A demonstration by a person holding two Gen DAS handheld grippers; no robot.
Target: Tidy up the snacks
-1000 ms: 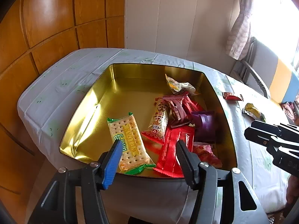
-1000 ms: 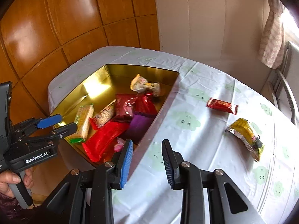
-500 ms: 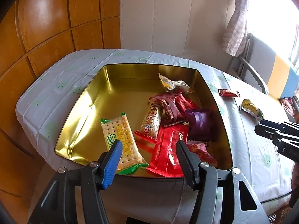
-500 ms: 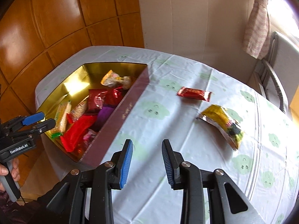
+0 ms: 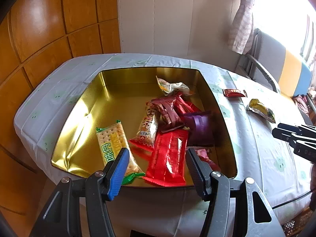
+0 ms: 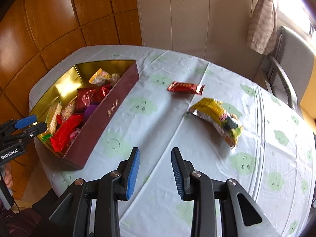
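A gold-lined tin [image 5: 110, 106] with maroon outer walls [image 6: 102, 118] sits on the table's left end. It holds several snacks, among them a cracker pack [image 5: 112, 144], a large red packet [image 5: 169, 154] and a purple pouch [image 5: 201, 128]. Two snacks lie loose on the cloth right of the tin: a small red bar [image 6: 185, 87] and a yellow packet [image 6: 217, 116]. My left gripper [image 5: 158, 158] hovers open over the tin's near edge, holding nothing. My right gripper [image 6: 155, 154] hangs over bare cloth short of the yellow packet, its jaws narrowly apart and empty.
A pale cloth with green faces [image 6: 142, 106] covers the table. A grey chair [image 6: 284, 79] stands at the far right edge, with a curtain [image 6: 260, 19] behind it. Wood panelling [image 6: 49, 29] rises to the left. A hand [image 6: 7, 177] grips the left tool.
My right gripper has swung right, away from the tin and over the cloth towards the two loose snacks. The left gripper has stayed over the tin's near edge.
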